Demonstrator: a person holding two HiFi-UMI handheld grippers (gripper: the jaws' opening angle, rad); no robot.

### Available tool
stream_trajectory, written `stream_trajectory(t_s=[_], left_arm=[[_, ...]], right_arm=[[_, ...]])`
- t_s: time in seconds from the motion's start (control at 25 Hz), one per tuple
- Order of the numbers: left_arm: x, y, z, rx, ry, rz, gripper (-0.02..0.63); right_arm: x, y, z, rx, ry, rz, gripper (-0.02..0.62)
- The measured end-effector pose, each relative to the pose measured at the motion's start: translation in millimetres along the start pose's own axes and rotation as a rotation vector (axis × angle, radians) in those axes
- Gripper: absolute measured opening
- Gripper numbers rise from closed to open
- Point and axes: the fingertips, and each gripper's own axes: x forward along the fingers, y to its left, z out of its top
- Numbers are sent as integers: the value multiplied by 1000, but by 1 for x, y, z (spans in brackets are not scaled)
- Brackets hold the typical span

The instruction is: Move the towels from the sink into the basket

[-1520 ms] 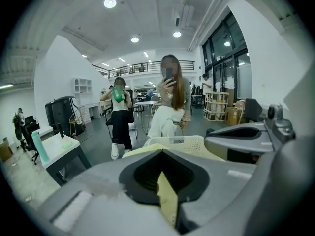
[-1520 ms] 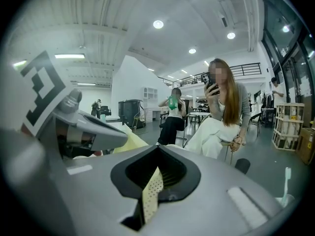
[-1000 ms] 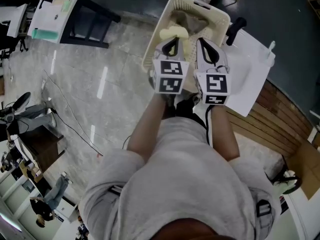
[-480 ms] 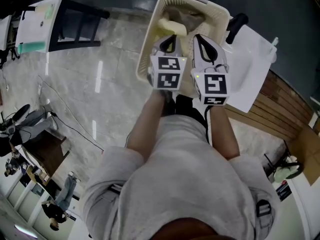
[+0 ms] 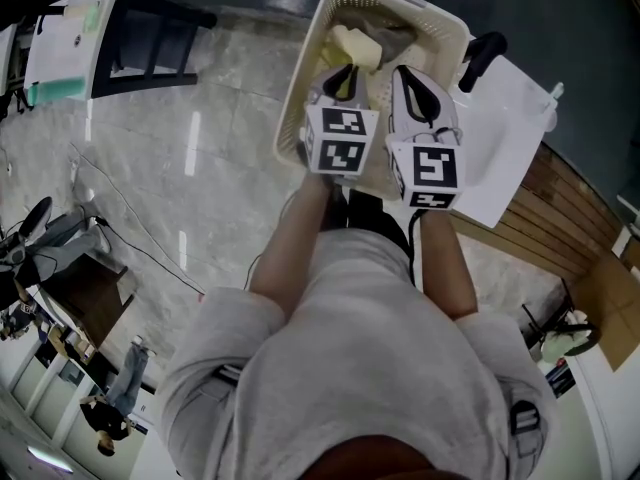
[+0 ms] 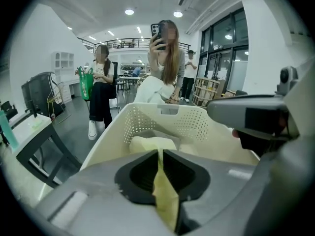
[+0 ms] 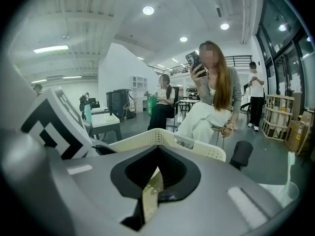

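Both grippers hang side by side over the cream plastic basket (image 5: pixel 297 103), holding one pale yellow towel (image 5: pixel 352 48) that lies bunched inside it. My left gripper (image 5: pixel 342 76) pinches a fold of the towel (image 6: pixel 165 195) between its pads, and its jaws are opening. A thin strip of the same towel (image 7: pixel 151 193) is clamped in my shut right gripper (image 5: pixel 420 83). Under the yellow towel at the basket's far end lies a grey towel (image 5: pixel 392 30). In the left gripper view the basket (image 6: pixel 147 117) fills the space ahead.
The white sink (image 5: pixel 505 133) with its black faucet (image 5: pixel 478 56) sits right of the basket, on a wooden counter (image 5: pixel 565 238). A black-legged table (image 5: pixel 130 33) stands on the floor at the left. People (image 6: pixel 167 58) sit and stand beyond the basket.
Both grippers have shifted a little farther over the basket, and the yellow towel's bunched end now lies deeper inside it.
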Motion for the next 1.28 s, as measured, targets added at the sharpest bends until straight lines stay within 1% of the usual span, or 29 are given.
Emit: stream_trajectory(t_s=[0.08,0.28,0.52,0.76,0.8,0.84,0.88,1.08,1.28], left_arm=[[-3,0,7,14,-15,-8,70],[-12,-5,14,18,-38,-10,119],[-29,-12,20,30,-82,-5,121],[-52,-29,38,47,-157,-6,116],[-56,-33,42,53,-174,-5,95],[-60,-38,46,60,-193,-3,44],[-65,-43,49,67,-211,-4,20],[-85,-82,66,99,-286,-31,20],[-102,-122,75,125,-349,-59,20]], right_arm=[[-1,1,1,-3,-1,0,6],[-8,2,2,-5,-7,5,6],[-21,1,4,-5,-30,0,6],[-42,-2,17,-12,-71,-8,6],[-46,-4,19,-14,-78,-12,6],[-51,-6,21,-17,-85,-18,6],[-57,-8,22,-19,-92,-24,6],[-89,-23,30,-35,-130,-53,6],[-125,-39,36,-47,-173,-86,6]])
